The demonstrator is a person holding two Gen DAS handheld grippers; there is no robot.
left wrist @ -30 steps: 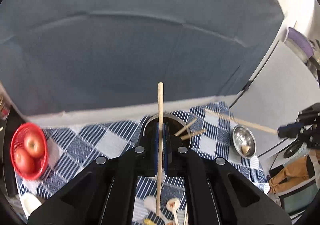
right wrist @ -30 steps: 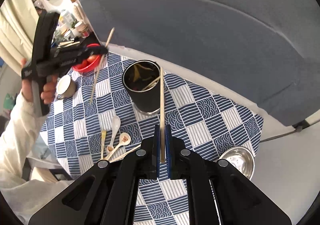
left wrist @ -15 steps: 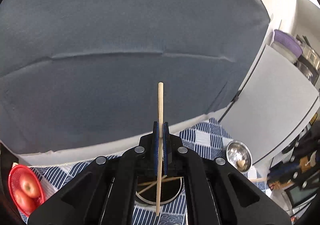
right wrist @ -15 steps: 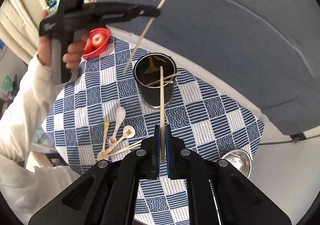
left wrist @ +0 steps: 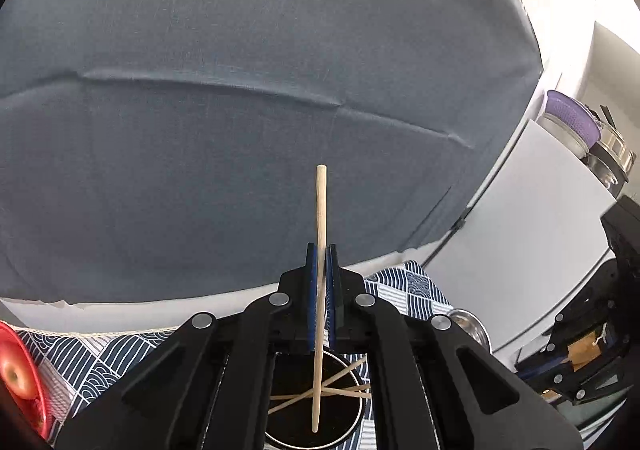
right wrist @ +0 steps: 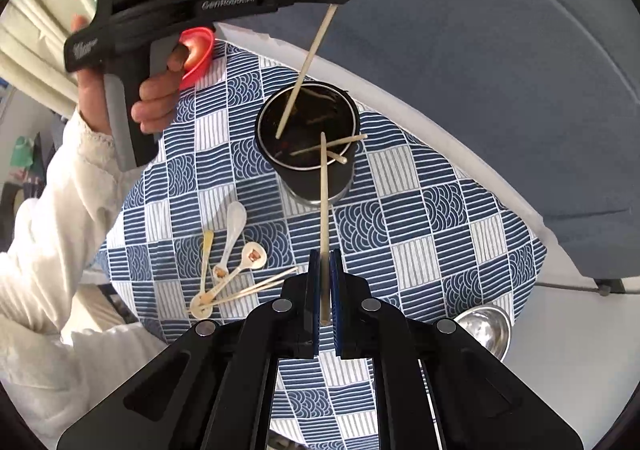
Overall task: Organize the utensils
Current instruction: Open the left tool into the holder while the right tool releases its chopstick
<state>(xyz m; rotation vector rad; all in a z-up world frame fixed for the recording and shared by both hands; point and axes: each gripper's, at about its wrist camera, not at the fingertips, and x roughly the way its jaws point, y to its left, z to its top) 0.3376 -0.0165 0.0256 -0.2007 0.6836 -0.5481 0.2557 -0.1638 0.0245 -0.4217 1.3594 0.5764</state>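
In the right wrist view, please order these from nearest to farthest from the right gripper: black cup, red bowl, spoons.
From the right gripper:
1. Spoons, on the cloth just left of it.
2. Black cup, straight ahead.
3. Red bowl, far left, behind the left hand.

three spoons (right wrist: 234,228), two tongs-held chopsticks (right wrist: 324,218)

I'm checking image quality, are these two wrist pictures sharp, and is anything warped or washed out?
Left wrist view: chopstick crisp, wall at top right blown out white, edges bulged by the fisheye. Right wrist view: sharp cup and spoons, tablecloth lines curve outward.
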